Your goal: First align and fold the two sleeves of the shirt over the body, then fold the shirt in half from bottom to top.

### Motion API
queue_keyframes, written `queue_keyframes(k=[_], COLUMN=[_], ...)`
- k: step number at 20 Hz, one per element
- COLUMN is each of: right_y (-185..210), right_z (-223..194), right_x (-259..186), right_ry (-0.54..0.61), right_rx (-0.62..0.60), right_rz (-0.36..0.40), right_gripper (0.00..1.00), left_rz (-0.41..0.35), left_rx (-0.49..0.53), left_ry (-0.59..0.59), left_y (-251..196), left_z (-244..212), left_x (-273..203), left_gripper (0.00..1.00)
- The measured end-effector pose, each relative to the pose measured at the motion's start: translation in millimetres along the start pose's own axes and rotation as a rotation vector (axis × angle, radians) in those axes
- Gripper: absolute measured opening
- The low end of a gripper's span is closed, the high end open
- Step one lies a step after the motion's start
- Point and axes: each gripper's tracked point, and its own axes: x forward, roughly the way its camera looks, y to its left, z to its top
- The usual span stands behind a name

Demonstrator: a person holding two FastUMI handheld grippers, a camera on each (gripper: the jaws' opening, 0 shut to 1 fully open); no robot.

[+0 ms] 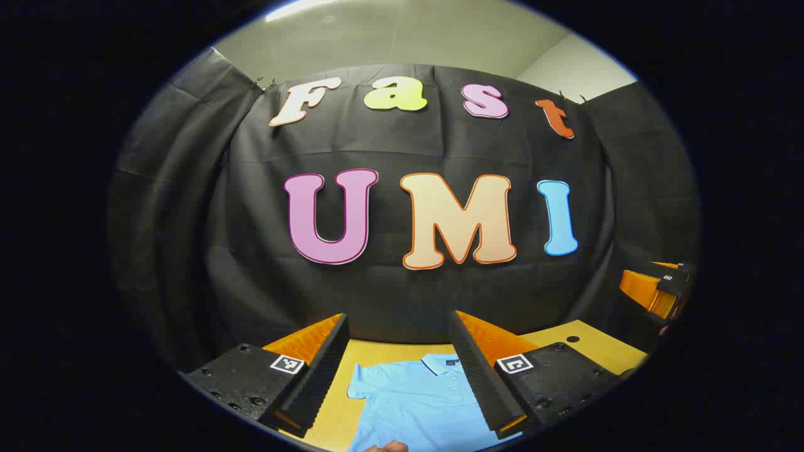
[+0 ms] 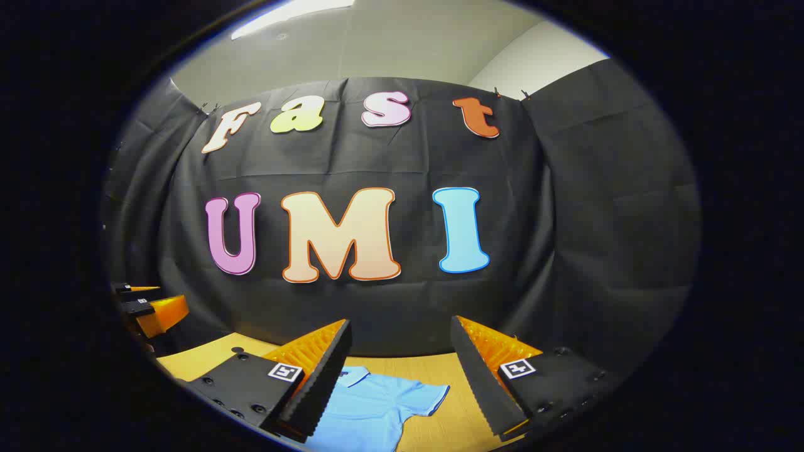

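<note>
Here the light blue short-sleeved polo shirt (image 1: pixel 418 402) lies flat on the pale wooden worktop (image 1: pixel 593 348), collar toward the booth wall, its long axis running away from the person. Both sleeves look spread out, unfolded. The left claw (image 1: pixel 402 376) hangs above it with fingers parted, holding nothing, and the right claw (image 2: pixel 399 383) likewise. Each sleeve lies below its own claw, so each probably takes its nearer one.

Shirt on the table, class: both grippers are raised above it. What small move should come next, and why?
Probably lower both open grippers toward the sleeves: the shirt lies flat on the table, unfolded, and the left gripper and right gripper hold nothing.
</note>
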Motion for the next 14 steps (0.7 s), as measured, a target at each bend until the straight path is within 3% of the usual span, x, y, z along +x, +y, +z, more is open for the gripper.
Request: queue_keyframes(k=[14], right_y=[10], right_z=[-6], right_x=[9], right_ry=[0.012], right_rx=[-0.019], right_rz=[-0.006], right_gripper=[0.98], left_rz=[0.03], left_rx=[0.002], left_ry=[0.006], left_y=[23], left_z=[-1], left_x=[0], left_gripper=[0.95])
